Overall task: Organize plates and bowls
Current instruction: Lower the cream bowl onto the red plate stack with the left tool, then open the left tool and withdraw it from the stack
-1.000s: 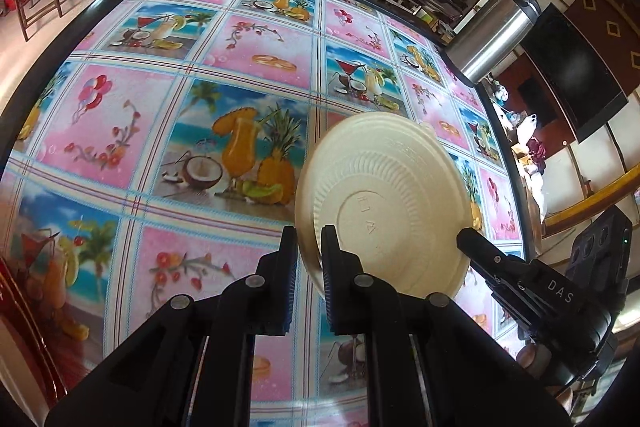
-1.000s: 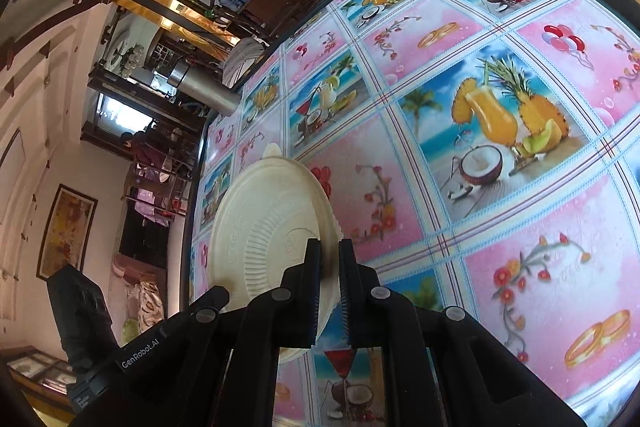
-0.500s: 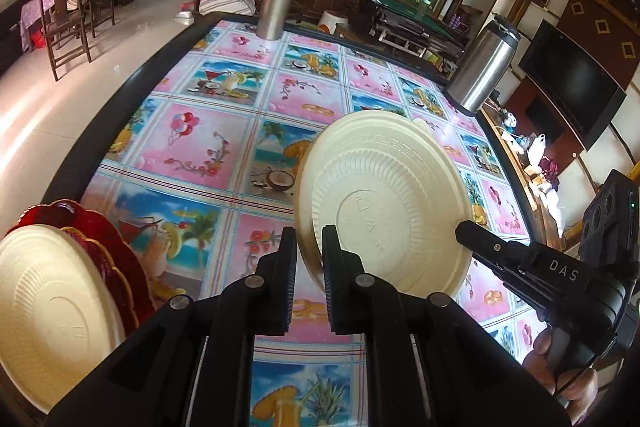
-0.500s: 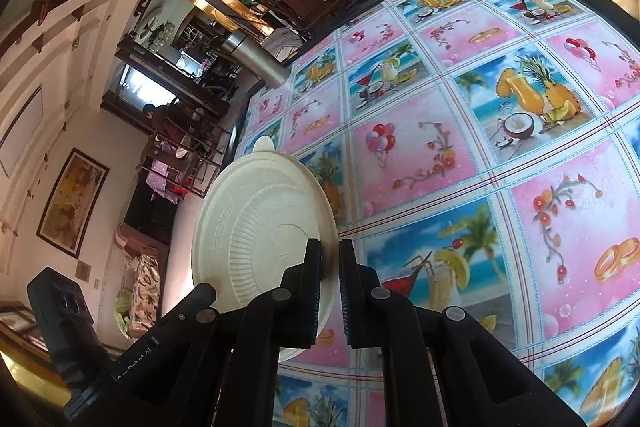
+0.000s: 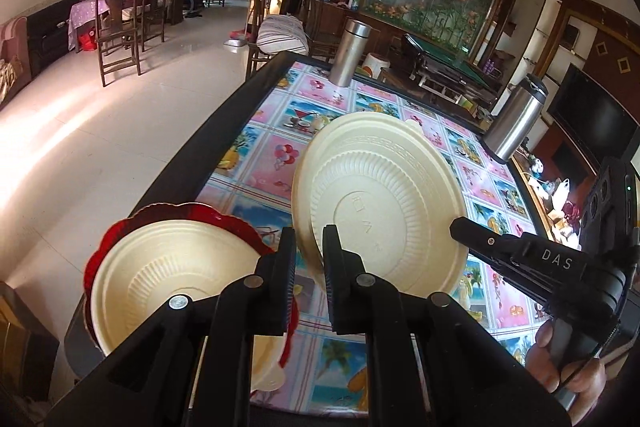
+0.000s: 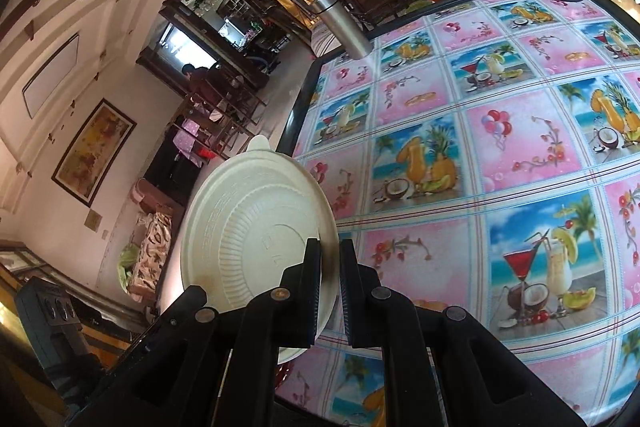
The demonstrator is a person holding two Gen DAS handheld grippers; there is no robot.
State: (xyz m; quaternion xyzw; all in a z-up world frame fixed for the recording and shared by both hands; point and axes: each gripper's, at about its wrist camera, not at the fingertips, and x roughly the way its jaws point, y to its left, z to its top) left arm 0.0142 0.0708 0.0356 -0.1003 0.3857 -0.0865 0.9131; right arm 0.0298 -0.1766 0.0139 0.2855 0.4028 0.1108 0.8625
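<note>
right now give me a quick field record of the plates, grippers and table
held plate: cream plate, tilted on edge above the table, underside toward the left camera
left gripper: shut on the cream plate's near rim
right gripper: shut on the same plate's opposite rim
stack: cream bowl nested on a red plate at the table's near left corner
table: patterned cloth, black edge
other: two steel flasks at the far side

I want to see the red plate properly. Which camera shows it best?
The left wrist view. There the red plate sits at the table's near corner with a cream bowl resting in it, its scalloped rim plain to see. The right wrist view shows only a tiny red sliver low down between the black fingers, which is probably that plate.
</note>
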